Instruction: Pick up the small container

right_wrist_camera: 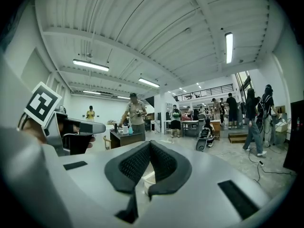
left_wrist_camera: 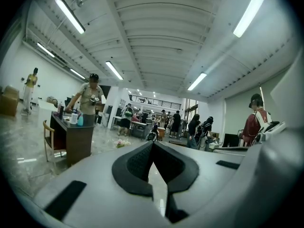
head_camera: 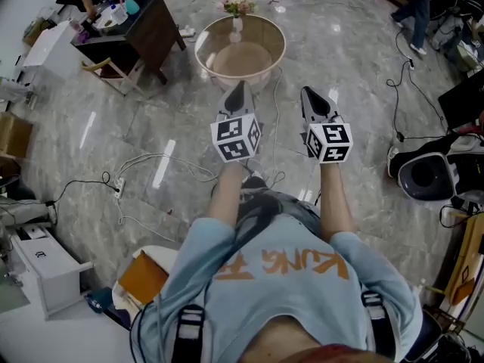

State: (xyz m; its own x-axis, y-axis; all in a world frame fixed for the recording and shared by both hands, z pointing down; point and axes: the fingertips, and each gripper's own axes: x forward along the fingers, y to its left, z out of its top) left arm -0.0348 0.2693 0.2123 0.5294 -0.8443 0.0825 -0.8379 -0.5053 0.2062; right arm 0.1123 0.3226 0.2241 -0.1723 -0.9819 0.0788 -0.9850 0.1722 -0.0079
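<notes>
I see no small container that I can name for sure. The closest match is a small white vase with pink flowers [head_camera: 237,15], standing at the far side of a round wooden table [head_camera: 278,42] ahead of me. The same flowers [left_wrist_camera: 122,143] show low in the left gripper view. Both grippers are held level, side by side, and point at that table from a short way off. My left gripper [head_camera: 239,89] [left_wrist_camera: 153,145] has its dark pads together with nothing between them. The right gripper [head_camera: 311,93] [right_wrist_camera: 150,143] is likewise shut and empty. The table's pale rim [right_wrist_camera: 144,177] shows under its jaws.
A dark desk [head_camera: 151,23] with bottles and a wooden chair [head_camera: 106,70] stand at the far left. Cables and a power strip [head_camera: 119,187] lie on the marble floor to my left. A black device [head_camera: 423,176] sits to the right, a white cabinet [head_camera: 45,267] near left. Several people stand farther off.
</notes>
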